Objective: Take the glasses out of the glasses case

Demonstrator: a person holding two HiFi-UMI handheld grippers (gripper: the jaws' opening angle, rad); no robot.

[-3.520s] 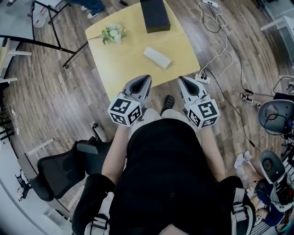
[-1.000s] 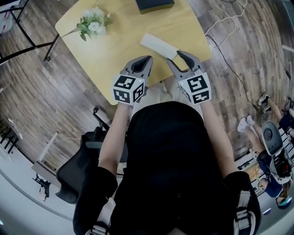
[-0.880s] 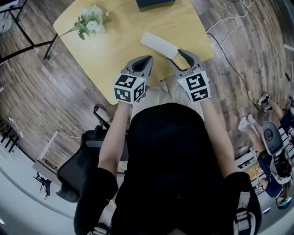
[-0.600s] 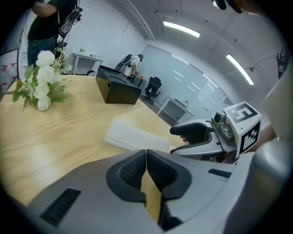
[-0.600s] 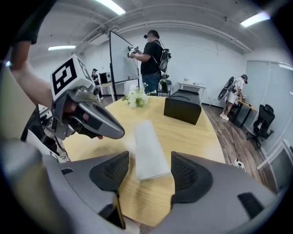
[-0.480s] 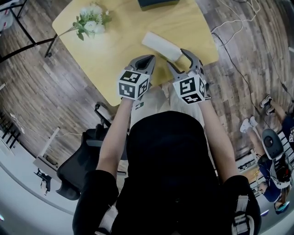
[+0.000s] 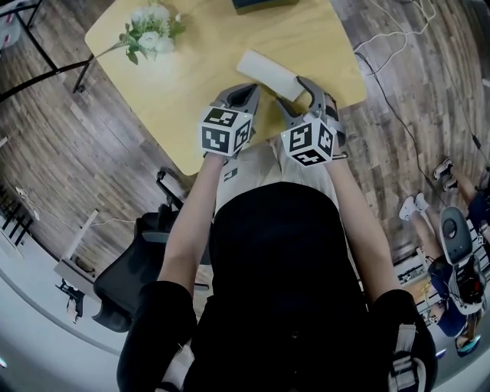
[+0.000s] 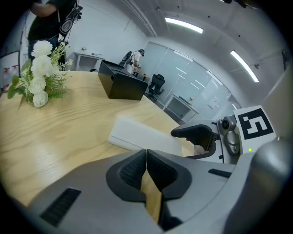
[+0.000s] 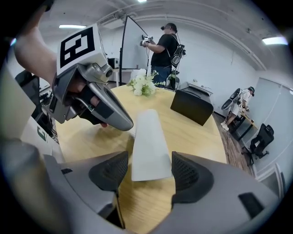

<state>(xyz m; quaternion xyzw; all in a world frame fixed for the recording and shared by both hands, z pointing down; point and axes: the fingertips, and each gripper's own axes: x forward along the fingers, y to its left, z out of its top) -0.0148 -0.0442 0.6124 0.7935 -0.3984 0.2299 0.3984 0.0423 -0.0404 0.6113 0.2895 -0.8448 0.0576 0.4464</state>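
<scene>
A long white glasses case (image 7: 264,71) lies closed on the yellow wooden table (image 7: 199,92), near its front edge. My right gripper (image 7: 295,93) is open wide. In the right gripper view the case's near end (image 9: 149,144) sits between the two pads (image 9: 110,170), which do not touch it. My left gripper (image 7: 243,93) is shut and empty, just left of the case's near end. The left gripper view shows its jaws (image 8: 146,154) closed together in front of the case (image 8: 146,137), with the right gripper (image 8: 201,136) beside it.
A bunch of white flowers (image 7: 151,32) lies at the table's far left. A black box (image 7: 264,4) stands at the far edge. Cables (image 7: 398,69) run over the wooden floor on the right, and an office chair (image 7: 115,287) stands behind at the left.
Both grippers came down and forward to the case. The right gripper rolled and its jaws spread wide, so the case's near end now lies between them. The left stayed shut.
</scene>
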